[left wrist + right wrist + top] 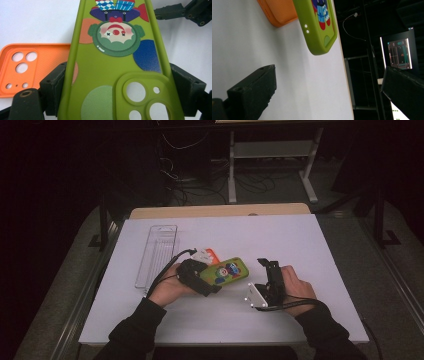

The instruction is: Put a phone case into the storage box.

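Green case [107,75] between left gripper [120,82] jaws

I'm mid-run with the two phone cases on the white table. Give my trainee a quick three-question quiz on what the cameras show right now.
1. True or false: the left tongs are shut on the green case.
2. What lies on the white table beside the green case? A) an orange case B) a blue mug C) a red book
3. Fill in: the right tongs are ____, with nothing between the jaws.

Key:
1. True. In the left gripper view both jaws press the case's long edges near its camera cut-out.
2. A. The orange case lies inner side up, partly under the green one.
3. Open. They sit apart from the green case's free end.
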Demonstrator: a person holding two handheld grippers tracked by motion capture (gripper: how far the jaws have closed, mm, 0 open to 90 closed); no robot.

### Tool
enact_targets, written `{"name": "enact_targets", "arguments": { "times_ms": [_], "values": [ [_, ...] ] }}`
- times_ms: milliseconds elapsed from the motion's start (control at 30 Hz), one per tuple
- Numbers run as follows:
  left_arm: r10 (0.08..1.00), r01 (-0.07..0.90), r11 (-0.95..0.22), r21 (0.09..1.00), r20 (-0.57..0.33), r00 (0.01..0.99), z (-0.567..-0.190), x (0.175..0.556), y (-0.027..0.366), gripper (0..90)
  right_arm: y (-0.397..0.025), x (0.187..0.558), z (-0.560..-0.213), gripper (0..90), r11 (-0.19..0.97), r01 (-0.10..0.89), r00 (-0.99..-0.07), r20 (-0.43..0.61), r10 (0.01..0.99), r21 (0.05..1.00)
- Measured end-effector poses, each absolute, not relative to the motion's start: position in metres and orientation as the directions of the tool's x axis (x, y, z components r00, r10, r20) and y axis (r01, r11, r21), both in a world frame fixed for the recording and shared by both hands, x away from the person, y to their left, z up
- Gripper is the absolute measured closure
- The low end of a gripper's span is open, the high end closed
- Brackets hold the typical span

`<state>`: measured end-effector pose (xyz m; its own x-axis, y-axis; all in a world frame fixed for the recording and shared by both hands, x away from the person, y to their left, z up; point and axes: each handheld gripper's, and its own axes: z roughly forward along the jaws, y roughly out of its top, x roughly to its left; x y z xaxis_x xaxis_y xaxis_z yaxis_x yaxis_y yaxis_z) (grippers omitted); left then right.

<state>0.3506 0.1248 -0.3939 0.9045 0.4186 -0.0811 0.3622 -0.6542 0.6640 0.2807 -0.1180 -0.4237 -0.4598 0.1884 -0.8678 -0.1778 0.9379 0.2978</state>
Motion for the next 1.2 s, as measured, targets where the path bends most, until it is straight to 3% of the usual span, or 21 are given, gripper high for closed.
{"name": "enact_targets", "arguments": {
  "times_ms": [300, 800, 1200],
  "values": [
    [0.448, 0.394, -0.619, 0.679, -0.107, 0.888, -0.389, 0.354, 0.125, 15.8, -0.109, 0.282, -0.424, 0.0, 0.931, -0.191, -0.411, -0.887, 0.211, 0.31],
    [0.444, 0.386, -0.625, 0.678, -0.098, 0.891, -0.385, 0.356, 0.126, 15.8, -0.083, 0.289, -0.428, 13.5, 0.94, -0.262, -0.355, -0.928, 0.115, 0.217],
    [0.438, 0.388, -0.632, 0.671, -0.104, 0.893, -0.388, 0.354, 0.124, 15.8, -0.067, 0.291, -0.441, 37.9, 0.944, -0.301, -0.292, -0.955, 0.045, 0.136]
  ]
}}
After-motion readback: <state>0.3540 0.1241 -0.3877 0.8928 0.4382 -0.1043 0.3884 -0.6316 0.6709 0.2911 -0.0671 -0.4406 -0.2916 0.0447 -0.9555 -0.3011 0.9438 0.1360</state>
